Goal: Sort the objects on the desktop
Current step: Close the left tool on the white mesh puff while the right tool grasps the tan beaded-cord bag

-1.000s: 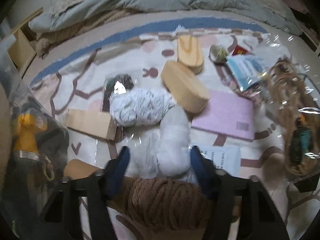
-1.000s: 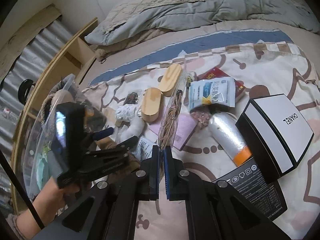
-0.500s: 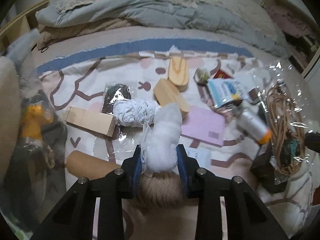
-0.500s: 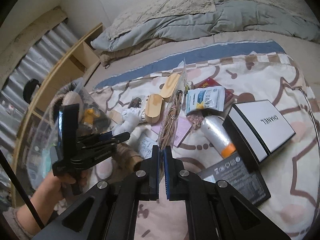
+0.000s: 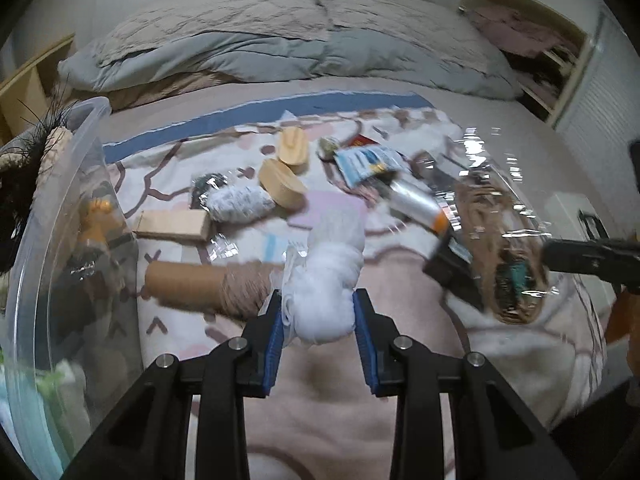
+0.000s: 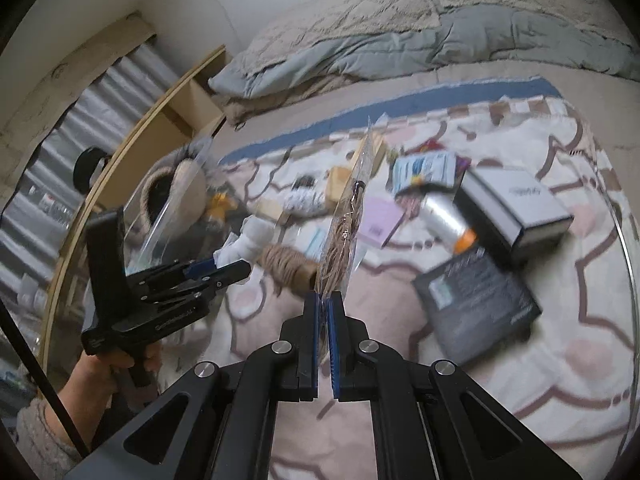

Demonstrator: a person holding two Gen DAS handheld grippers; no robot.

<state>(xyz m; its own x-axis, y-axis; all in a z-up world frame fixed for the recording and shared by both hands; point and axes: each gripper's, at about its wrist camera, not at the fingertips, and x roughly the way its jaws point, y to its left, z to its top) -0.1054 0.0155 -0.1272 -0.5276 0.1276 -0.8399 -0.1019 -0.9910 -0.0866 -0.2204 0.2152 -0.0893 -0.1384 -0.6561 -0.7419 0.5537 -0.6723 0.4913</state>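
left wrist view: the left gripper (image 5: pixel 318 314), having just closed on the white bundle (image 5: pixel 330 276), is lifting it off the bedspread (image 5: pixel 520 332) near the clear bin (image 5: pixel 86 128); the right gripper (image 6: pixel 323 312) is pinching the clear bag (image 6: pixel 344 232), ready for sorting.

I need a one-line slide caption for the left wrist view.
Left claw grips a white yarn skein above the cluttered patterned blanket.

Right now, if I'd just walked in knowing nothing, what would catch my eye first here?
Probably the left gripper, clamped on a white yarn bundle held above the patterned blanket. Next, the right gripper pinching a clear packet of tan cord upright by its bottom edge. Behind them lie scattered oddments, with a clear plastic bin at the left edge.
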